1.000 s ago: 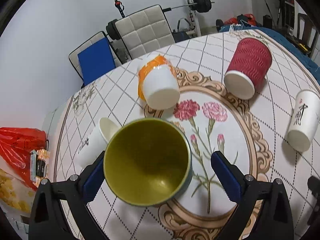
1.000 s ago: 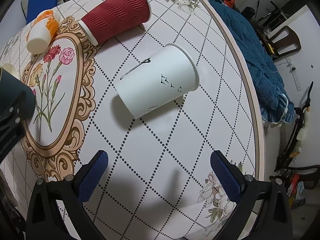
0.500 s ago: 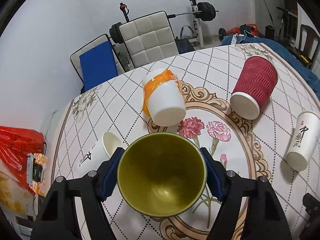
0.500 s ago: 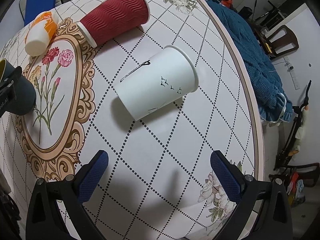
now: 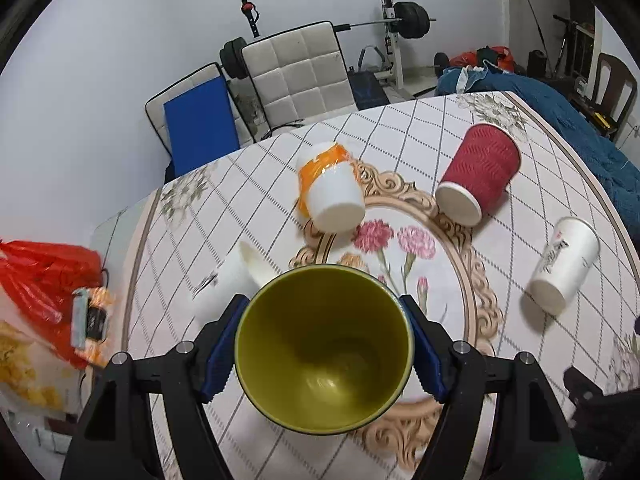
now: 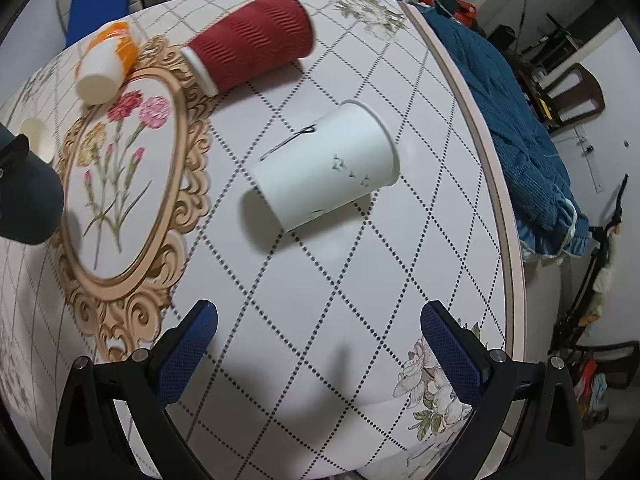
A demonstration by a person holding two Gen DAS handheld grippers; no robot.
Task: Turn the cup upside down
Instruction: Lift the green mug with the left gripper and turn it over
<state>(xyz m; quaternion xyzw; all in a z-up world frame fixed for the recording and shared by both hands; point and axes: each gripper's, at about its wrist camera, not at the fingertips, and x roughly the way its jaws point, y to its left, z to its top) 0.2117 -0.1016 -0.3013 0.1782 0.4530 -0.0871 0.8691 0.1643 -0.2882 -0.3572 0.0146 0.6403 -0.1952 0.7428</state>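
Note:
My left gripper (image 5: 324,346) is shut on a dark cup with an olive-green inside (image 5: 324,354). It holds the cup off the table, its mouth facing the camera. The same cup shows as a dark shape at the left edge of the right wrist view (image 6: 28,200). My right gripper (image 6: 320,350) is open and empty above the table, with a white paper cup (image 6: 326,170) lying on its side ahead of it.
On the patterned tablecloth (image 5: 420,140) lie a red ribbed cup (image 5: 478,174), an orange-and-white cup (image 5: 330,190), a white printed cup (image 5: 564,266) and a small white cup (image 5: 232,280). A red bag (image 5: 44,280) is at the left. Chairs (image 5: 296,76) stand behind the table.
My left gripper closed on the green cup and lifted it off the table. My right gripper stayed open and shifted slightly.

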